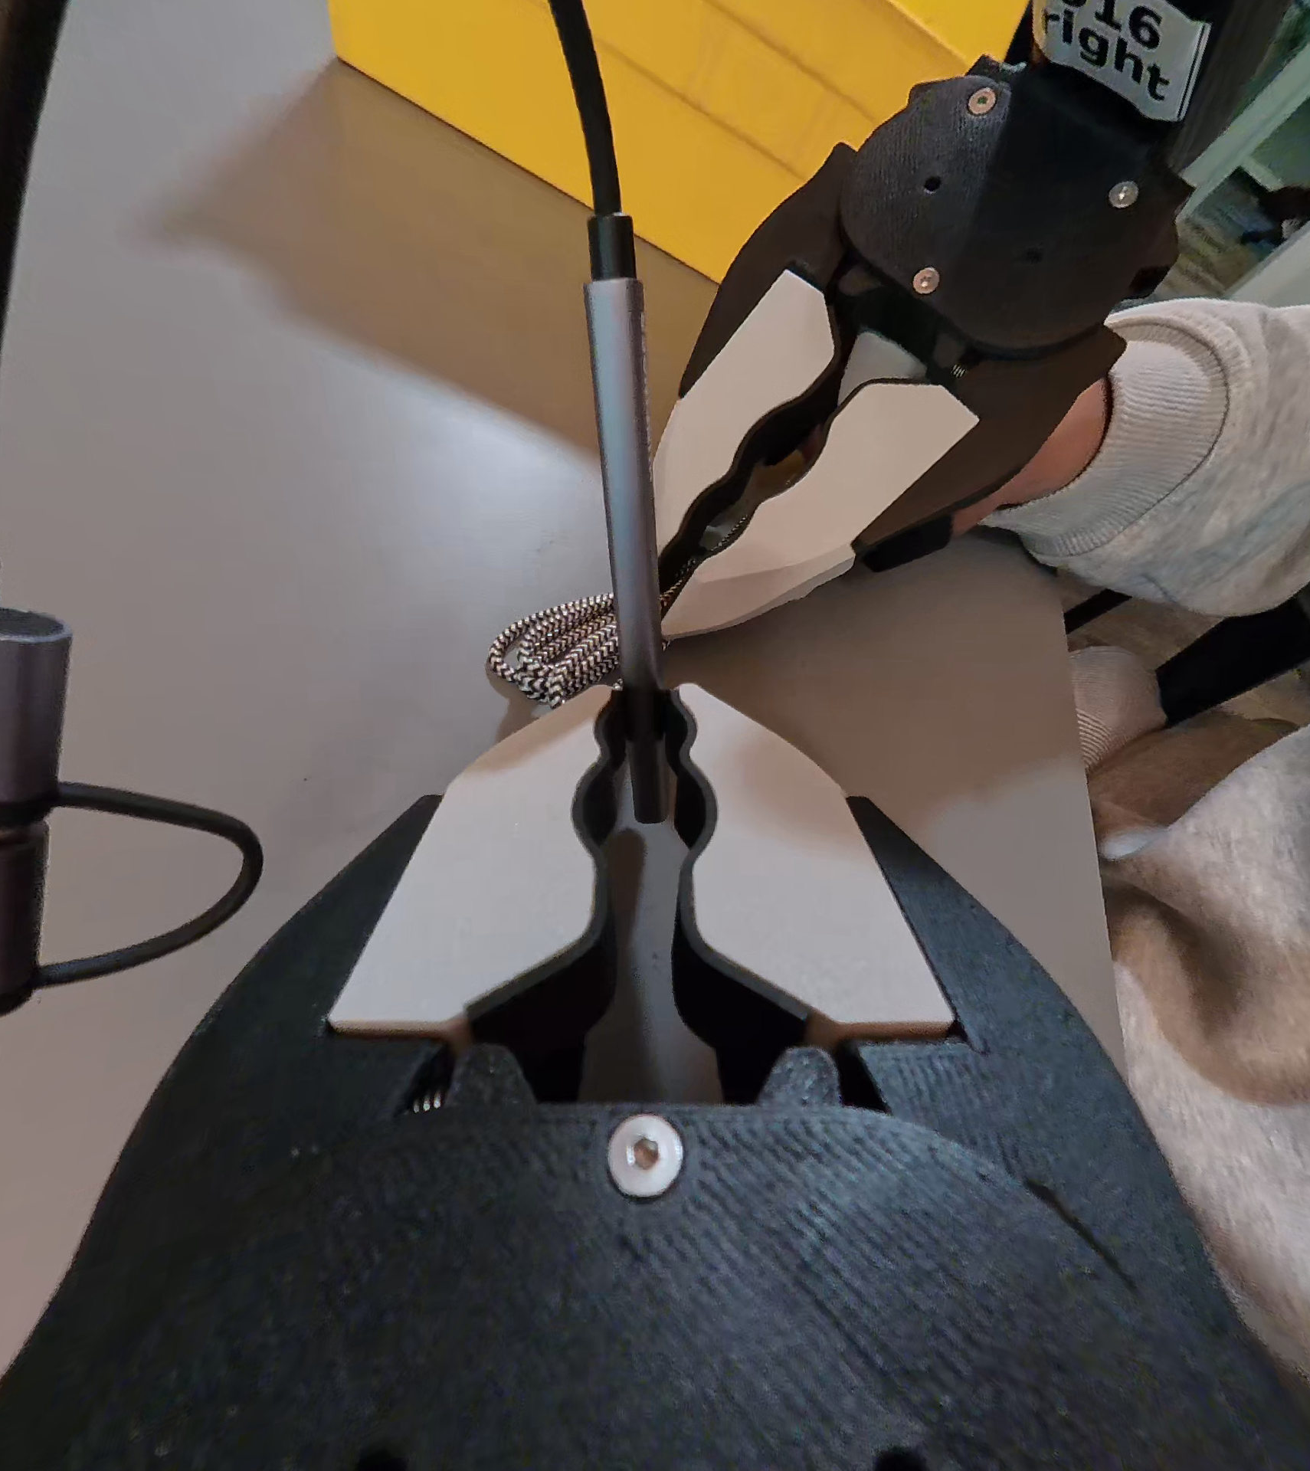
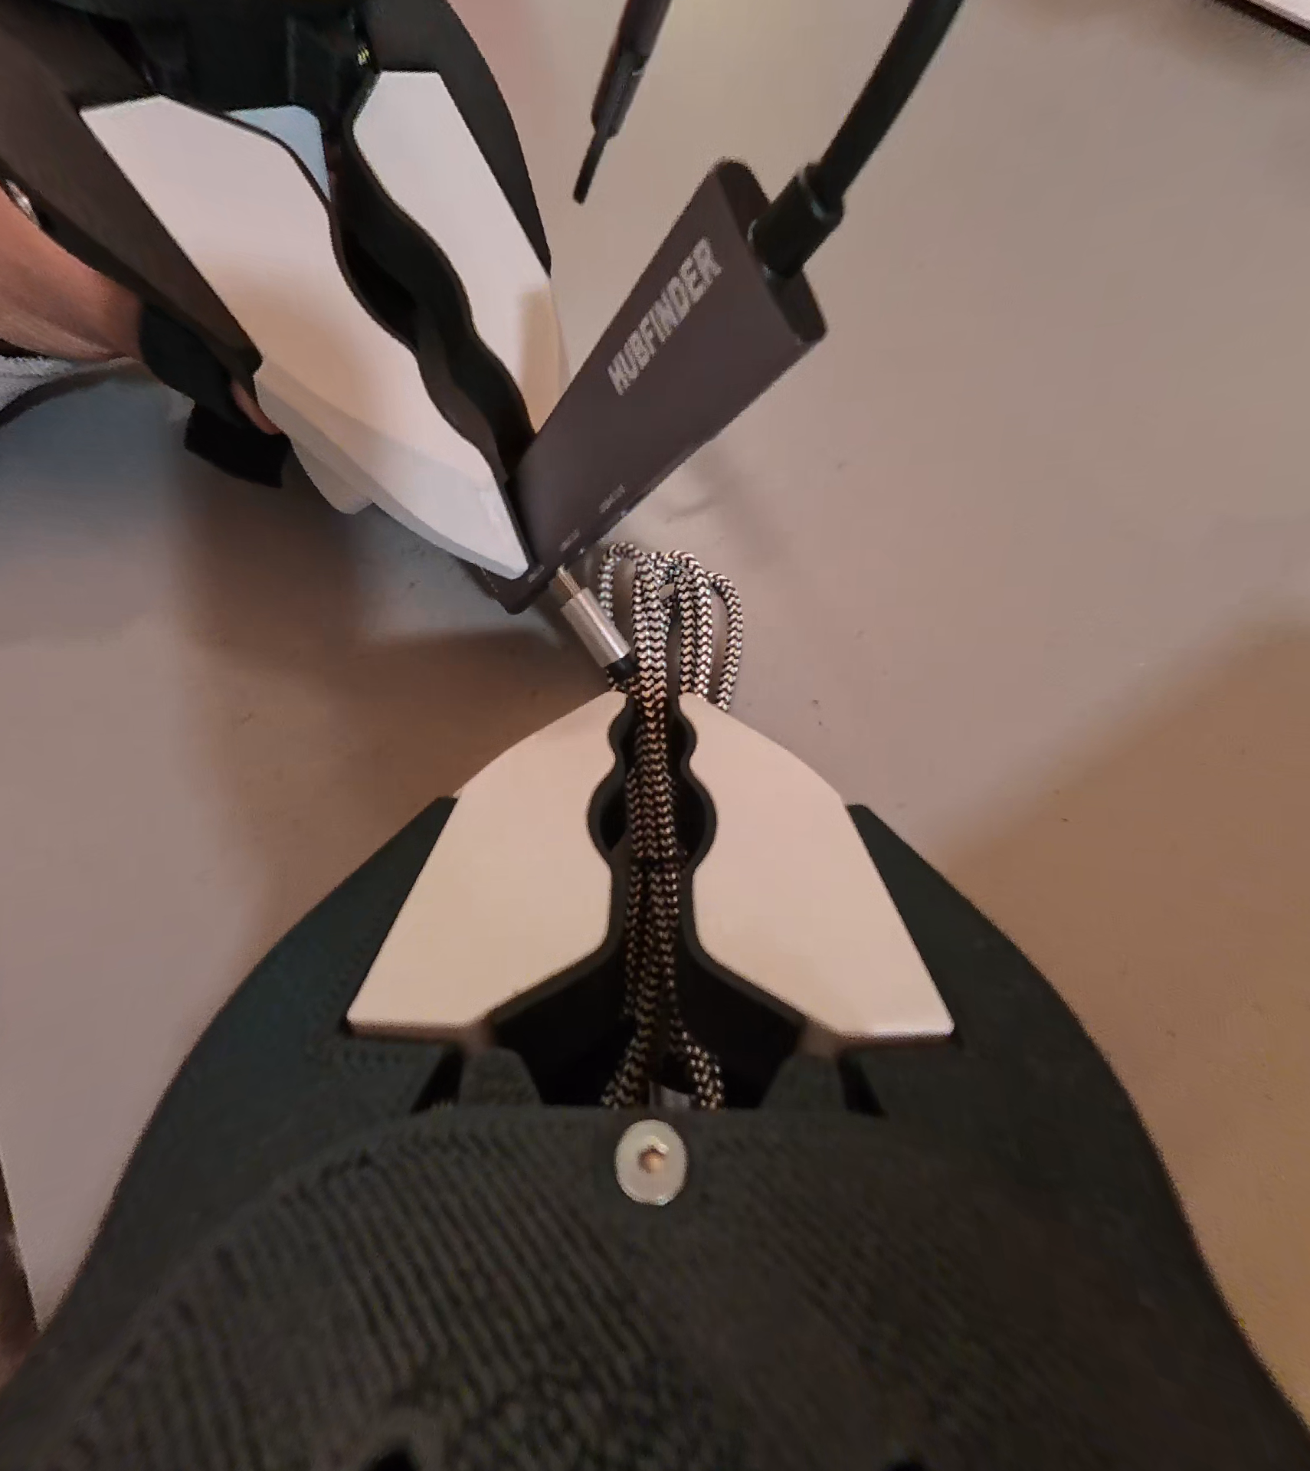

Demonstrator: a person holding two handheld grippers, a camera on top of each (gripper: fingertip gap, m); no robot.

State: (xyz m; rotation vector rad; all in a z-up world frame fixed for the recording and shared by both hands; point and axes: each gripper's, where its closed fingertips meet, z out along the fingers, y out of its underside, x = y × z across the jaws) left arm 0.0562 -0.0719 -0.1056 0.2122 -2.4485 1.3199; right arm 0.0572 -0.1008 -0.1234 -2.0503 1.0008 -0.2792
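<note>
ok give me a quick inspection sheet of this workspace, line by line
surface: pale table, bare around the grippers
job's things: grey hub held on edge; silver plug of the braided cable sits at its port
clutter: yellow box at the far side
grippers: left gripper shut on the hub; right gripper shut on the braided cable bundle
cables: black lead leaves the hub's far end; braided cable is bunched in loops
surroundings: grey sleeve of a person; shelves far right, blurred
</note>
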